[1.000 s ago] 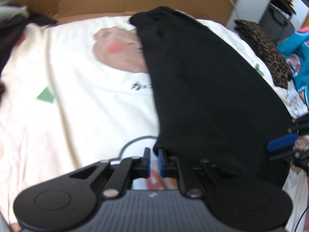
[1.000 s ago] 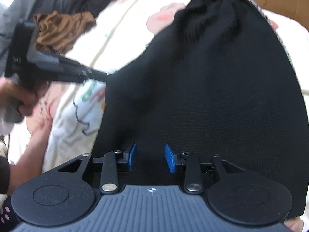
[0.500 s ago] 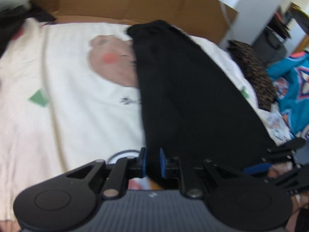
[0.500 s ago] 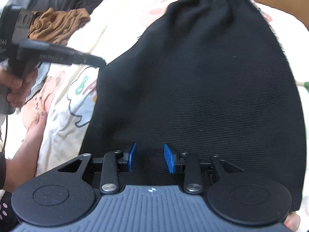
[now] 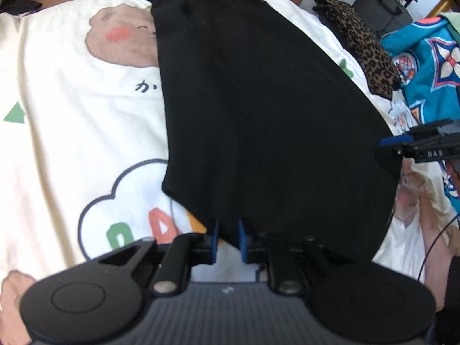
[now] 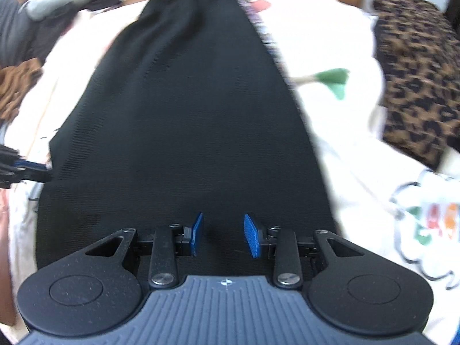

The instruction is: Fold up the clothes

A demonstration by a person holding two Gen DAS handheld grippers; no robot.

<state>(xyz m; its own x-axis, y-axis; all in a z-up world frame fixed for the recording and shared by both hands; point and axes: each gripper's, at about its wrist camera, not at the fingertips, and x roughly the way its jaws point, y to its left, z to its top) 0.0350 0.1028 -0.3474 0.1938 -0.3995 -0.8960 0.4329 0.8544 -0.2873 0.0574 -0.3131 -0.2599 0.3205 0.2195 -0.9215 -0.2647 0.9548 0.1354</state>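
We pinch the black garment point(image 5: 258, 109) at its six o'clock hem with the left gripper point(image 5: 228, 240), right gripper point(image 6: 222, 234) spread wide and empty above it, keeping it flat on the bed point(image 5: 72, 115).

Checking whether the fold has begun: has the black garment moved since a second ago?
Yes. In the left wrist view the black garment now covers more of the capybara print, so it has shifted left across the sheet.

- The left tongs point(image 5: 228, 240) have their blue pads close together, and they pinch the near edge of the black knitted garment point(image 5: 258, 100).
- The right tongs point(image 6: 223, 235) have their blue pads apart; black cloth lies between the pads, but it is not clamped.
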